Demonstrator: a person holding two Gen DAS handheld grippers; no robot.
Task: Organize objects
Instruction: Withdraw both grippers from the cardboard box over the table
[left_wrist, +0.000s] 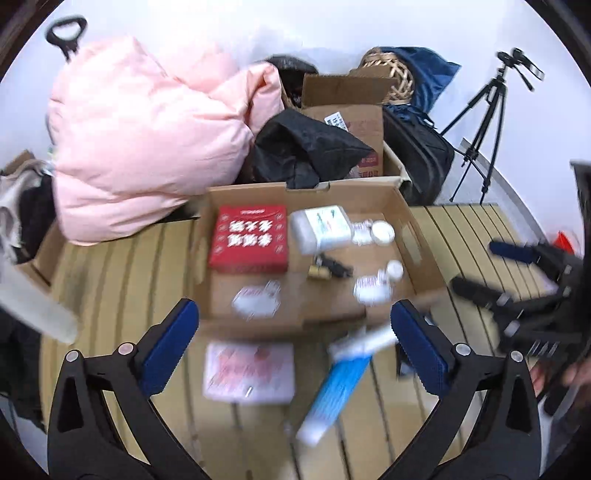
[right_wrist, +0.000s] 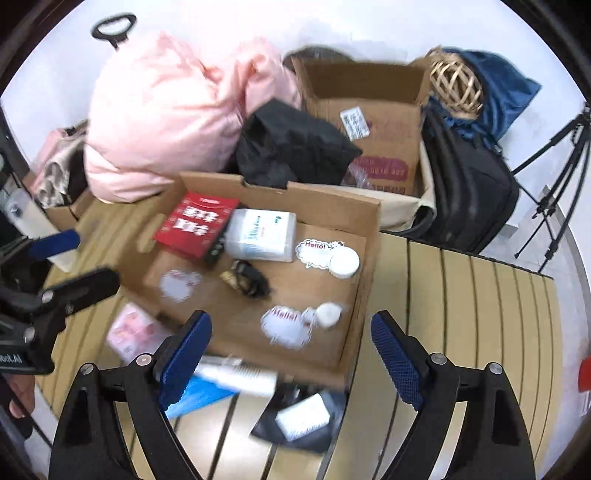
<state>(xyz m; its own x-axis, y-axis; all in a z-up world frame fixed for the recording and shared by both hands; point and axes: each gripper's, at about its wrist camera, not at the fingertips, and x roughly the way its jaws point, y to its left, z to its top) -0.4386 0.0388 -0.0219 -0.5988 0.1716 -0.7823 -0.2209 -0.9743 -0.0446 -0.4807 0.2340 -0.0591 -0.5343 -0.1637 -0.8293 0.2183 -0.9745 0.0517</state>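
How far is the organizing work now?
Done: the red box, the white pack and stickers lie in the cardboard tray. In hand: nothing; the left tool and right tool are open. Left: the blue tube and pink packet on the table.

Both cams sit above the slatted table (left_wrist: 122, 266), tilted down and forward toward the wall. Left wrist view looks over the near edge of the flat cardboard box (left_wrist: 373, 195); right wrist view comes in closer, from the box's (right_wrist: 332, 201) right side I think, it's blurry. They share the box, pink bundle (left_wrist: 147, 136) and tripod (right_wrist: 554, 199).
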